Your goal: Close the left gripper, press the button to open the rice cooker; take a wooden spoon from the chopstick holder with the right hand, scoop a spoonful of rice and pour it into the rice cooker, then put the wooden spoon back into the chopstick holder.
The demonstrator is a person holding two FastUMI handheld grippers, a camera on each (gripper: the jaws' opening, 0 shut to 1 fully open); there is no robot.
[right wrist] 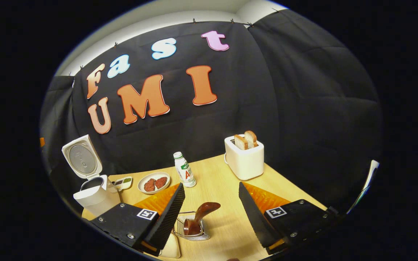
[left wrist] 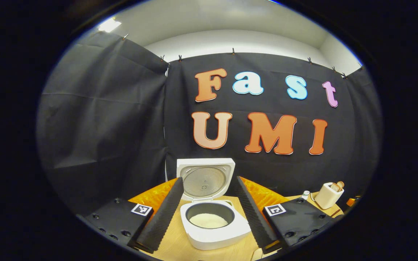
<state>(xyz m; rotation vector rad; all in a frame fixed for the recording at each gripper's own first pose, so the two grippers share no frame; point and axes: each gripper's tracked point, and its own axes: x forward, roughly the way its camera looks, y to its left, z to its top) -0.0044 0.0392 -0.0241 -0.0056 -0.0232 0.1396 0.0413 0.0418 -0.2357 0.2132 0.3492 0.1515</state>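
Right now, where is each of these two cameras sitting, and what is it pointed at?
Left gripper view: rides on the left gripper, facing the open cooker with rice inside; its two fingers stand apart at the bottom.
Right gripper view: rides on the right gripper, over the holder with the spoon; its fingers also stand apart.
Shared: the cooker, toaster, bottle and table.
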